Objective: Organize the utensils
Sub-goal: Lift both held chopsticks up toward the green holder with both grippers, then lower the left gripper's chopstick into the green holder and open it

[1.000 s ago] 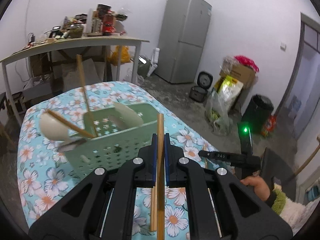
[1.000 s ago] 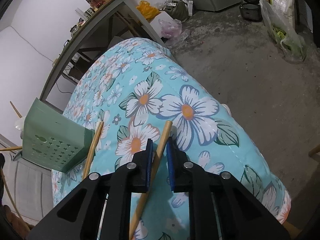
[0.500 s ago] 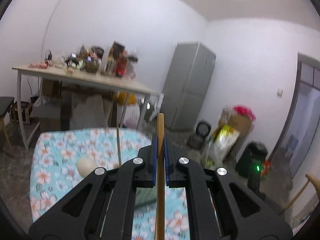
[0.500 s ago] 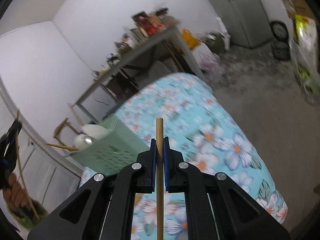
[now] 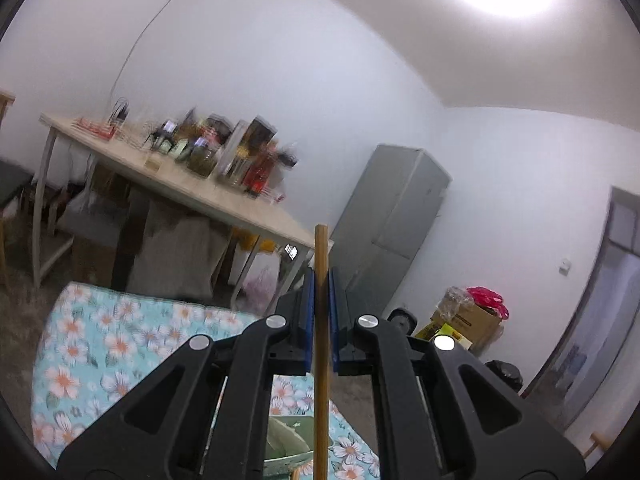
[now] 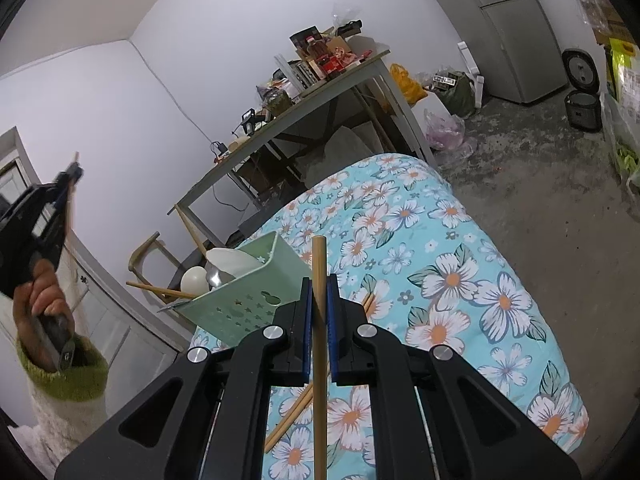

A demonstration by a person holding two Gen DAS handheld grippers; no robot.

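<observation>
Chopsticks stand upright, one clamped in each gripper's jaws: the right gripper [image 6: 319, 300] holds its chopstick [image 6: 319, 344] just beside the green basket [image 6: 256, 280], nearer than the raised left gripper [image 5: 321, 300].

No legible text, labels, brands or numbers; packaging print too blurred to read.

Lower end of the chopstick [image 5: 321, 380] held in the left gripper [image 5: 321, 300] cut off by the bottom edge. Green basket [image 5: 290, 446] mostly hidden behind the black fingers. Jars and bottles [image 5: 224, 156] on the long table [image 5: 192, 196] smeared by motion blur, labels unreadable. In the right wrist view, loose chopsticks [image 6: 294, 412] partly hidden under the right gripper [image 6: 319, 312]; basket contents [image 6: 218, 270] half concealed by its wall.
</observation>
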